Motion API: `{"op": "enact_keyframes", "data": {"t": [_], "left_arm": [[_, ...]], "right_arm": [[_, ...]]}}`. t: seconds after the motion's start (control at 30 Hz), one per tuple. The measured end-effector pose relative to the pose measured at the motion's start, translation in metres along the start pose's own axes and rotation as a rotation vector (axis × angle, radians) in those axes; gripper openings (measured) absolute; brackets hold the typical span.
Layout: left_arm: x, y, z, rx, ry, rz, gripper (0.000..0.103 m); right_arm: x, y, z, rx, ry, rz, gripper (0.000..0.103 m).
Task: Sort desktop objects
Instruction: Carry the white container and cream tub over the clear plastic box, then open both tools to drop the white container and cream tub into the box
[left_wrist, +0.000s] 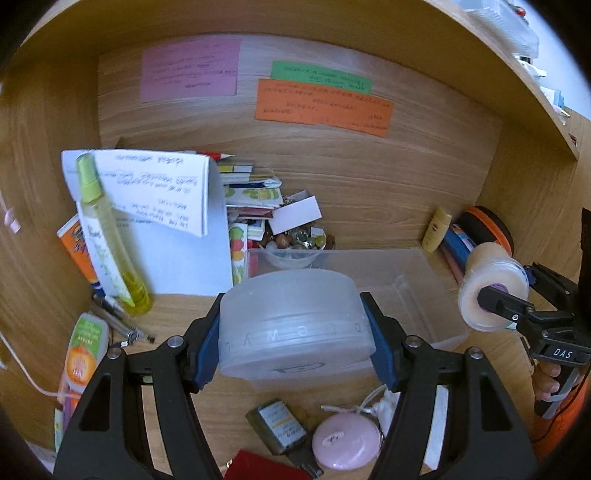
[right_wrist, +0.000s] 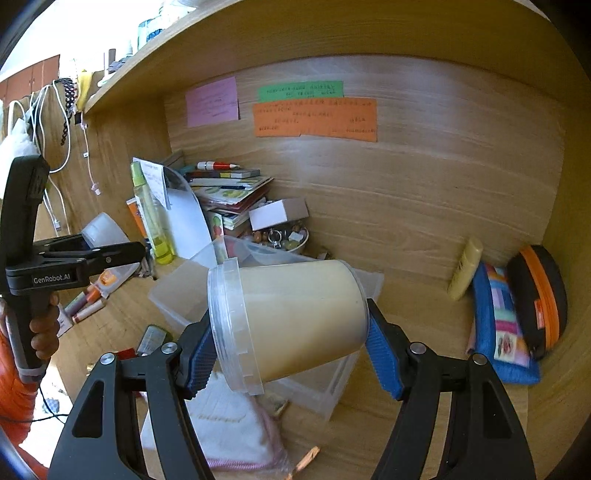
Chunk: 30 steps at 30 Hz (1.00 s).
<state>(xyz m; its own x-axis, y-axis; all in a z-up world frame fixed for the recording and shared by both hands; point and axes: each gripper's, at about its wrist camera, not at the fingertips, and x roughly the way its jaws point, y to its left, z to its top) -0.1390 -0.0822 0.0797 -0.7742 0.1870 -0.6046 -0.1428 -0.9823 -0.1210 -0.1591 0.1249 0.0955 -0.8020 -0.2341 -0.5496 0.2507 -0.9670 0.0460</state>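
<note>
My left gripper (left_wrist: 295, 332) clamps a frosted round container (left_wrist: 291, 325); my right gripper (right_wrist: 291, 343) clamps a cream-filled jar (right_wrist: 291, 321). The clear plastic bin (right_wrist: 177, 295) lies below both, with bare desk (right_wrist: 424, 317) to its right.

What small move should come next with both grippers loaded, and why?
Probably lower the left gripper toward the clear plastic bin and set the frosted round container inside. The bin sits open just beyond it and looks empty, while the right gripper holds the cream-filled jar off to the side, leaving the way free.

Both grippers are black with blue ribbed fingers (right_wrist: 384, 354), silver screws, white lettering; the sleeve (right_wrist: 14, 376) is orange.
</note>
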Motion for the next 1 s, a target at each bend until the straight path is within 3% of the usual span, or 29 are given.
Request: {"op": "enact_keyframes", "data": {"t": [0.2, 0.23, 0.53, 1.0], "left_arm": [[0.021, -0.004, 0.011, 0.024, 0.030, 0.001, 0.067], [0.023, -0.005, 0.013, 0.026, 0.033, 0.002, 0.067], [0.068, -0.012, 0.014, 0.089, 0.125, 0.029, 0.065], [0.082, -0.010, -0.003, 0.141, 0.146, 0.064, 0.065]], "right_arm": [[0.026, -0.002, 0.010, -0.017, 0.040, -0.007, 0.068], [0.030, -0.004, 0.012, -0.019, 0.041, -0.003, 0.064], [0.091, -0.005, -0.005, -0.047, 0.200, 0.006, 0.062], [0.138, 0.005, -0.015, -0.118, 0.351, -0.019, 0.062]]}}
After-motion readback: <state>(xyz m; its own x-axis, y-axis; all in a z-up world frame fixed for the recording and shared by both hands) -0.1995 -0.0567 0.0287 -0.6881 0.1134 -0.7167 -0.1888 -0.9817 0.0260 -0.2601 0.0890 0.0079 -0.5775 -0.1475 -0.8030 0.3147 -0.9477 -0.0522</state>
